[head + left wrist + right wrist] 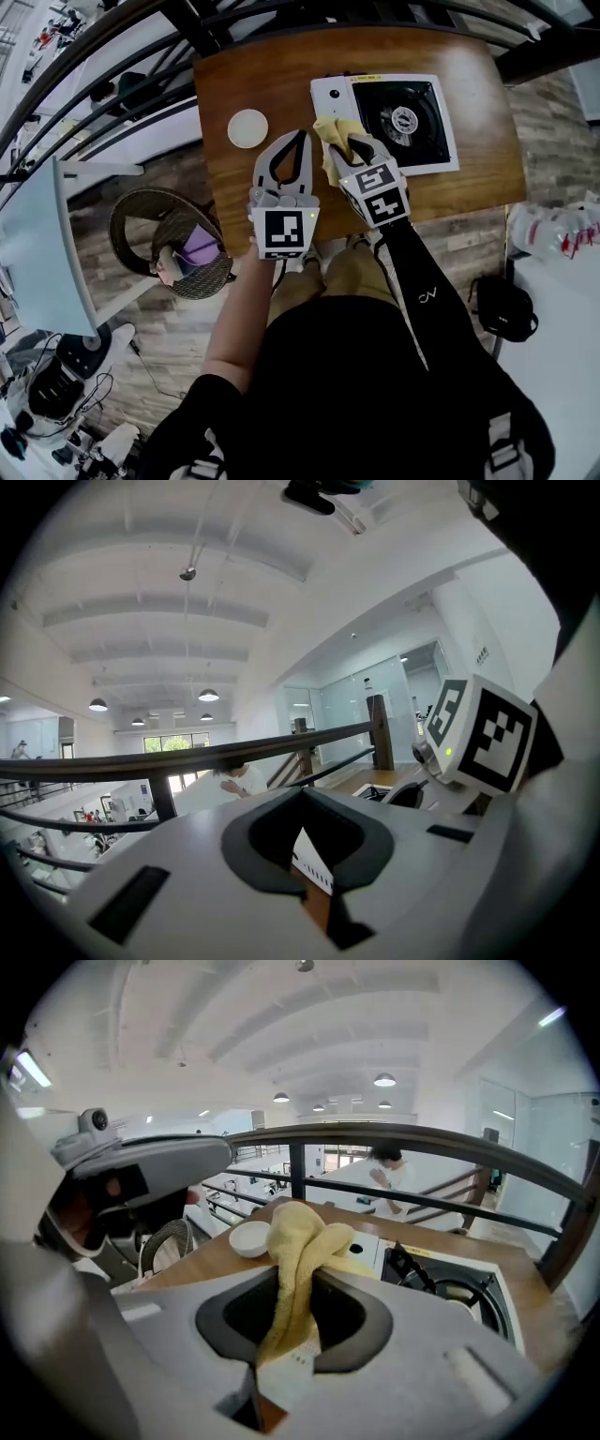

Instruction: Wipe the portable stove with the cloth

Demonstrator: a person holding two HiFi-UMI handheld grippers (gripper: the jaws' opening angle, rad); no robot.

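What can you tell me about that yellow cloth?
The cloth is pale yellow and fluffy, like terry towelling, bunched into thick folds rather than spread out. The right gripper is shut on it: the bulk sticks out beyond the jaws and a thin tail trails back between them. It sits over the near left corner of the stove; whether it touches is unclear.

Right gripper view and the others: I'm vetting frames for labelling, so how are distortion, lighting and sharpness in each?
Right gripper view: strong fisheye, black corners, but the yellow cloth in the right gripper is sharp. Left gripper view: same curvature, glowing ceiling lamps, the left gripper near and slightly soft. Head view: even light, bowed edges, the portable stove clear.
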